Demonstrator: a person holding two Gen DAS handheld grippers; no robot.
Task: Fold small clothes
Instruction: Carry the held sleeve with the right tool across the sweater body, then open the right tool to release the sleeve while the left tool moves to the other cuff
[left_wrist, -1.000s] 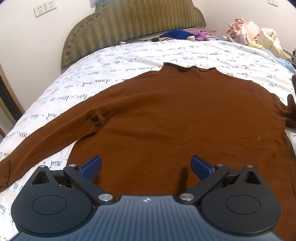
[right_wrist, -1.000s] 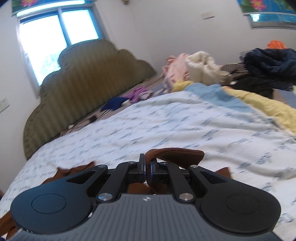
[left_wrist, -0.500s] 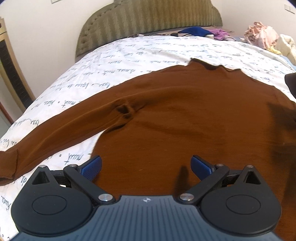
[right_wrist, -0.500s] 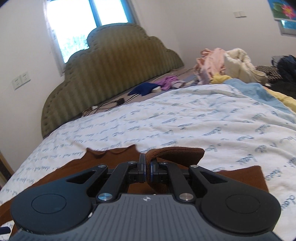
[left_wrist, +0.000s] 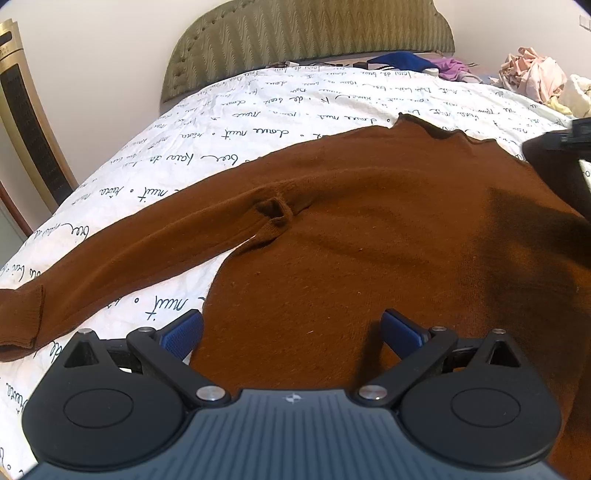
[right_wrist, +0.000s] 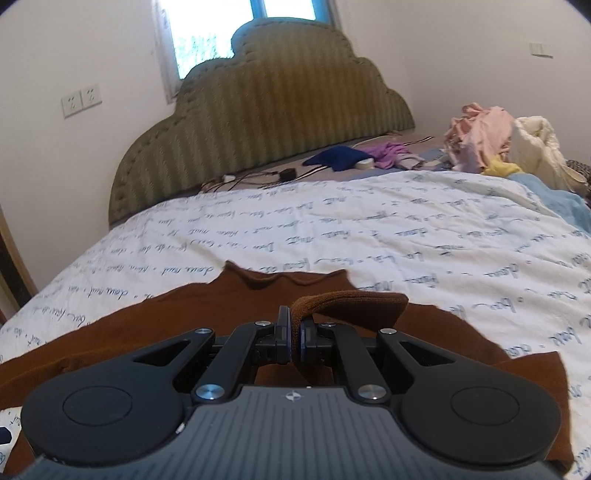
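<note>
Lying flat on the bed is one brown sweater, spread over a white bedsheet printed with dark script. One sleeve runs out to the left in the left wrist view, its ribbed cuff near the frame's left edge. A small pucker of fabric sits at the armpit where that sleeve joins the body. The collar points toward the headboard.

Grippers: two. Left gripper: jaws wide apart, nothing between them; its two blue pads hover over the sweater's lower body, the left pad just over the garment's edge where cloth meets sheet. Whether they touch the fabric cannot be told. Right gripper: jaws closed on a fold of the second sleeve, the brown cuff end looping out above and to the right of the pads. This sleeve is held over the sweater's body, near the collar. In the left wrist view the right gripper shows only as a dark shape at the right edge, with one shadow under it on the sweater.

Background count: one green padded headboard, one window, two wall sockets side by side, one heap of mixed clothes at the far right, one blue garment and one purple garment by the headboard, some cables next to them.
</note>
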